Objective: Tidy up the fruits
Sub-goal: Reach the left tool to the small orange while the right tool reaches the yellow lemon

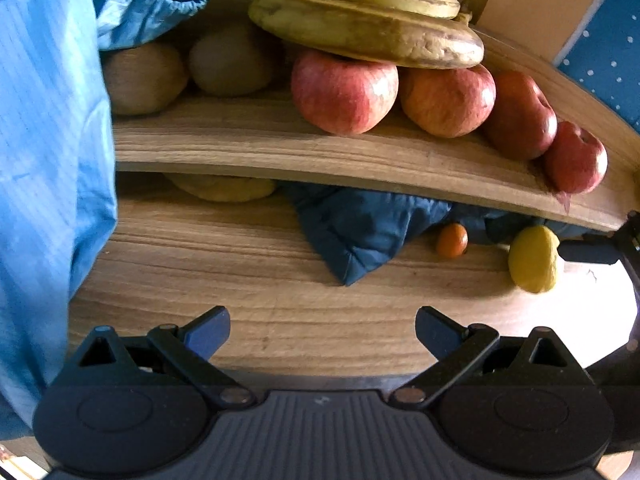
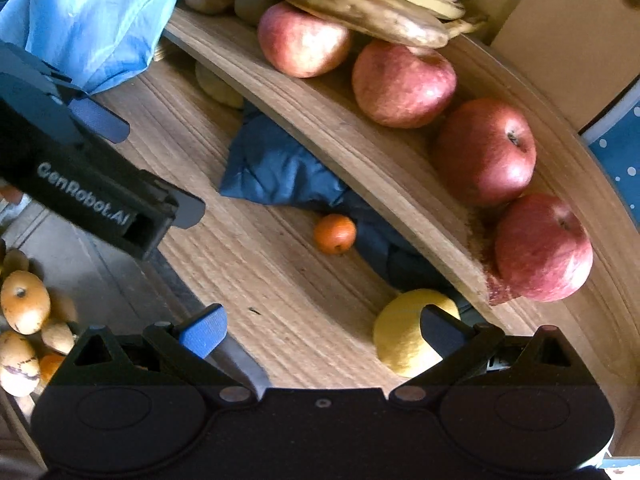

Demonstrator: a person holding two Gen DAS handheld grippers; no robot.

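Note:
On the upper wooden shelf a row of red apples lies under a bunch of bananas, with brown kiwis to their left. The lower board carries a lemon, a small orange and a dark blue cloth. My right gripper is open, and its right finger overlaps the lemon. My left gripper is open over bare wood, with nothing between its fingers. The apples and bananas also show in the right wrist view.
A light blue sleeve fills the left side. The left tool's black housing crosses the right wrist view. Several yellow-orange fruits lie off the board at lower left. Another yellow fruit sits under the shelf. Cardboard stands behind.

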